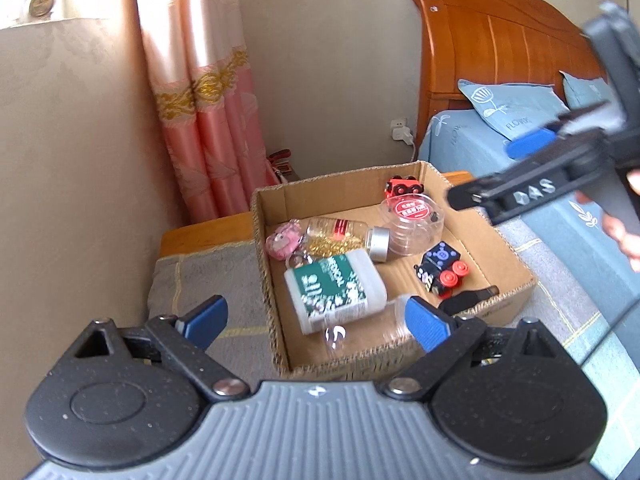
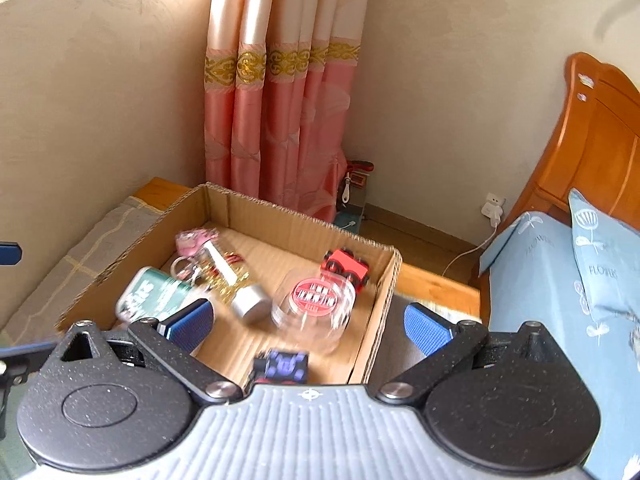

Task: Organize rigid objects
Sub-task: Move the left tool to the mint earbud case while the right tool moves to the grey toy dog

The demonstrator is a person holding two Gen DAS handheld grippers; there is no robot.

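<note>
An open cardboard box (image 1: 508, 258) (image 2: 384, 276) sits on a quilted surface. In it lie a green-labelled white bottle (image 1: 336, 290) (image 2: 156, 294), a glass bottle with a silver cap (image 1: 348, 236) (image 2: 250, 300), a clear round case with a red label (image 1: 414, 218) (image 2: 316, 300), a red toy car (image 1: 404, 186) (image 2: 346, 266), a blue-topped toy train (image 1: 442, 266) (image 2: 282, 364), a pink keychain (image 1: 282, 240) (image 2: 196, 240) and a clear bottle (image 1: 368, 330). My left gripper (image 1: 316, 322) is open and empty above the box's near edge. My right gripper (image 2: 308, 326) is open and empty over the box; it also shows at the right of the left wrist view (image 1: 532, 160).
A bed with a blue sheet (image 1: 472, 136) (image 2: 552, 280), blue pillows (image 1: 512, 104) and a wooden headboard (image 1: 500, 40) stands on the right. A pink curtain (image 1: 208, 120) (image 2: 280, 120) hangs behind the box. A wall socket with a charger (image 1: 400, 130) (image 2: 494, 206) is low on the wall.
</note>
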